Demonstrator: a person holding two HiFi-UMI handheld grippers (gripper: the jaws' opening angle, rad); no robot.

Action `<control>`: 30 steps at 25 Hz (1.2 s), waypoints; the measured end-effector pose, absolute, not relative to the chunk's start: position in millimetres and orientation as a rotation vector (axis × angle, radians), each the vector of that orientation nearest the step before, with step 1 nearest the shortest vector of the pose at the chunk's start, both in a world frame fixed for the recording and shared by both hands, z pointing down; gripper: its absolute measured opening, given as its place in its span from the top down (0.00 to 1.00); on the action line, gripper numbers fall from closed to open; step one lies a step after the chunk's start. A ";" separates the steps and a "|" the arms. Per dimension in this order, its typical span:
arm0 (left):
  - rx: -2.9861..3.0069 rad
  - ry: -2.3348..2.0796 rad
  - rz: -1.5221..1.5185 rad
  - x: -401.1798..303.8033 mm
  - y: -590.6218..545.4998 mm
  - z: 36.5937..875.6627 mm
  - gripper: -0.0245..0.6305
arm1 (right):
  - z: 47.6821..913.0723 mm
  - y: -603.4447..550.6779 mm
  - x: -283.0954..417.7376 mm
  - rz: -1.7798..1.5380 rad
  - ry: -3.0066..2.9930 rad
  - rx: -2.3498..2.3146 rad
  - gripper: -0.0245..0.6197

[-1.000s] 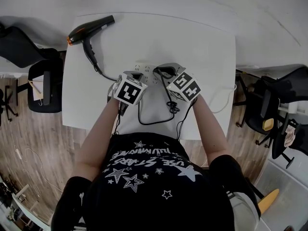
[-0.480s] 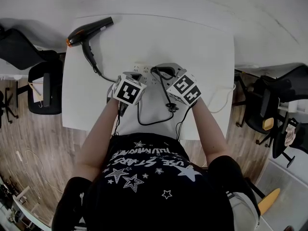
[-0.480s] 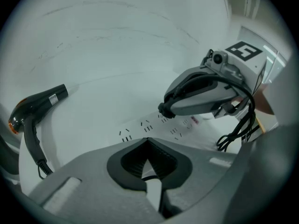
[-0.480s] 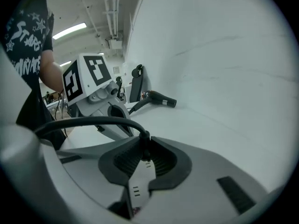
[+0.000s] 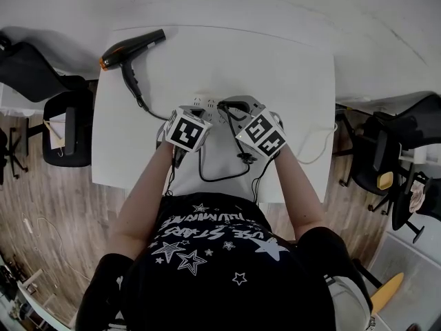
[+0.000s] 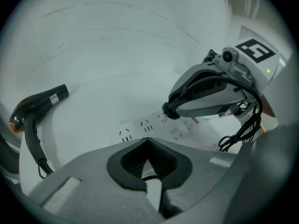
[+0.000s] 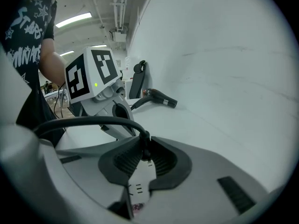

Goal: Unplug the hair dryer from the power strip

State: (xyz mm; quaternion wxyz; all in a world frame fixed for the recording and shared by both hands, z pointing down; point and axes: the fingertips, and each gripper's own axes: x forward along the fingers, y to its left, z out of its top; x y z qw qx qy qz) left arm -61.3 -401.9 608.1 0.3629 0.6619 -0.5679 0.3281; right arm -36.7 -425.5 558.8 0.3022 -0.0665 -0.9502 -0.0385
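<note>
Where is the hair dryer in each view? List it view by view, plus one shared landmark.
Head view: hair dryer at the far left corner of the table.
Left gripper view: hair dryer at the left edge.
Right gripper view: hair dryer at centre, far off.
Shared landmark: the white power strip.

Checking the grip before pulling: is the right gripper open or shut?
Shut on the hair dryer's plug: the right gripper has its jaws clamped on the black plug, over the white power strip.
</note>
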 end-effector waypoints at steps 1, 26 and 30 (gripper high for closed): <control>1.705 -1.467 0.846 -61.0 -401.7 608.2 0.95 | 557.3 -426.2 -34.8 -0.095 -2.525 -0.165 0.86; 1.838 -1.529 0.733 -62.6 -379.3 599.4 0.95 | 502.2 -408.2 5.0 -0.096 -2.571 0.213 0.87; 1.886 -1.507 0.706 -66.2 -363.7 592.2 0.95 | 499.4 -398.1 7.4 -0.107 -2.553 0.262 0.87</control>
